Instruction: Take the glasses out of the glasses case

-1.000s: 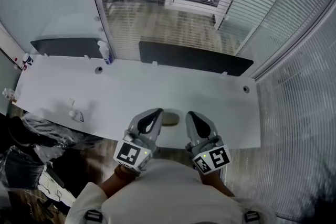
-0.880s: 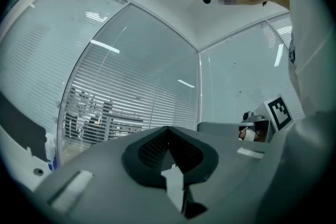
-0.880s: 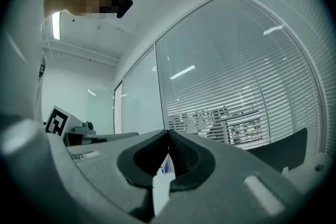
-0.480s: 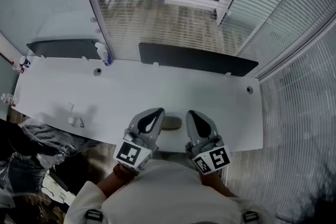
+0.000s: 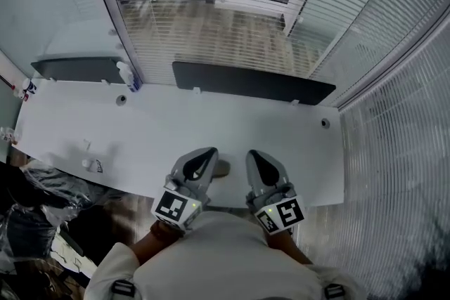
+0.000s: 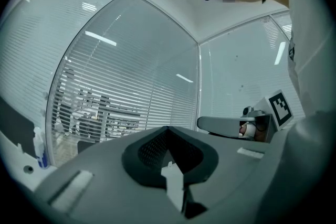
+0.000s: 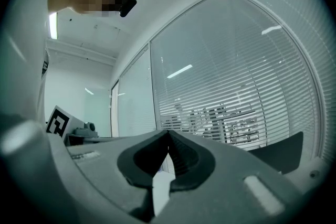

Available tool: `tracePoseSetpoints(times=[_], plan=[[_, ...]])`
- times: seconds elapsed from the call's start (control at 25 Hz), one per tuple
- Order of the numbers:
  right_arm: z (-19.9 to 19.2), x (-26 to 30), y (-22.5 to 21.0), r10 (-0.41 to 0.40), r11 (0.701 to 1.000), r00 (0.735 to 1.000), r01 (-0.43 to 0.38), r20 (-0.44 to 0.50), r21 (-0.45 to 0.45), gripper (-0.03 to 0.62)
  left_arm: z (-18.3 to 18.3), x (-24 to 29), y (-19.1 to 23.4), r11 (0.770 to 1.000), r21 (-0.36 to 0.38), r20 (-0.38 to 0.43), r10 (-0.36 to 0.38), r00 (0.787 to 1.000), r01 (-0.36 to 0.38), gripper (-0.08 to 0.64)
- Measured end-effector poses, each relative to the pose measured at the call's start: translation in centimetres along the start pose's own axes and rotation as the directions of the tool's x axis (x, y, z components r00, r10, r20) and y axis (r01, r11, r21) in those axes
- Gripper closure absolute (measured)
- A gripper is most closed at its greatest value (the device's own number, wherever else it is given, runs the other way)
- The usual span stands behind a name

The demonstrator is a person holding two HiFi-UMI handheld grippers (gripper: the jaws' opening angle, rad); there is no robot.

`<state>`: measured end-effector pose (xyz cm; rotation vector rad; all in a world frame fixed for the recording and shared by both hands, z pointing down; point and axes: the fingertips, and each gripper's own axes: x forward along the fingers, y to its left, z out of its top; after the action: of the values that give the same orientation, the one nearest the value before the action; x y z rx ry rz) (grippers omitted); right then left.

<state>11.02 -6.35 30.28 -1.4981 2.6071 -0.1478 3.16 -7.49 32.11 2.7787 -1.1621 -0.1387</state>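
We are holding both grippers clenched and empty beside the glasses case.
We are holding the left gripper (image 5: 208, 152) just left of the glasses case (image 5: 222, 168) and the right gripper (image 5: 251, 154) just right of it, each with its jaws pressed together on nothing. The case is lying on the white desk (image 5: 176, 130) between the two gripper tips. A dark panel (image 5: 246, 84) is standing well beyond the case.

A case (image 5: 222, 168) is being flanked at the near edge of the desk (image 5: 295, 144) by the left gripper (image 5: 207, 155) and the right gripper (image 5: 254, 157); a panel (image 5: 253, 84) is being stood behind.
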Motion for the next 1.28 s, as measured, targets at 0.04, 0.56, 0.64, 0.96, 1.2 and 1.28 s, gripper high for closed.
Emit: tracePoseSetpoints(times=[0.04, 0.56, 0.64, 0.96, 1.2, 1.28], plan=[[0.1, -0.1, -0.3, 0.001, 1.000, 1.000, -0.001, 0.000, 0.000, 0.592, 0.0, 0.2, -0.2, 1.000, -0.005, 0.000, 0.003, 1.000, -0.003, 0.558], [-3.3, 1.5, -3.6, 0.040, 0.993, 0.994, -0.051, -0.106, -0.109, 0.592, -2.4, 0.6, 1.9, 0.994, 0.032, -0.072, 0.107, 0.992, -0.105, 0.558], [-4.7, 1.6, -3.3, 0.069, 0.992, 0.988, -0.083, -0.137, -0.094, 0.592, -4.0, 0.1, 2.2, 0.991, 0.007, -0.108, 0.131, 0.986, -0.131, 0.558], [-13.3, 3.1, -0.8, 0.202, 0.951, 0.916, -0.268, -0.345, -0.155, 0.592, -12.9, -2.8, 4.9, 0.969, -0.033, -0.268, 0.228, 0.936, -0.245, 0.558], [-21.9, 3.5, 1.2, 0.286, 0.871, 0.780, -0.454, -0.557, -0.189, 0.540, -21.4, -5.3, 5.1, 0.965, -0.002, -0.402, 0.240, 0.884, -0.263, 0.558], [-24.5, 3.6, 1.9, 0.302, 0.834, 0.732, -0.513, -0.611, -0.202, 0.528, -24.2, -5.8, 4.6, 0.974, 0.054, -0.427, 0.222, 0.877, -0.220, 0.558]])
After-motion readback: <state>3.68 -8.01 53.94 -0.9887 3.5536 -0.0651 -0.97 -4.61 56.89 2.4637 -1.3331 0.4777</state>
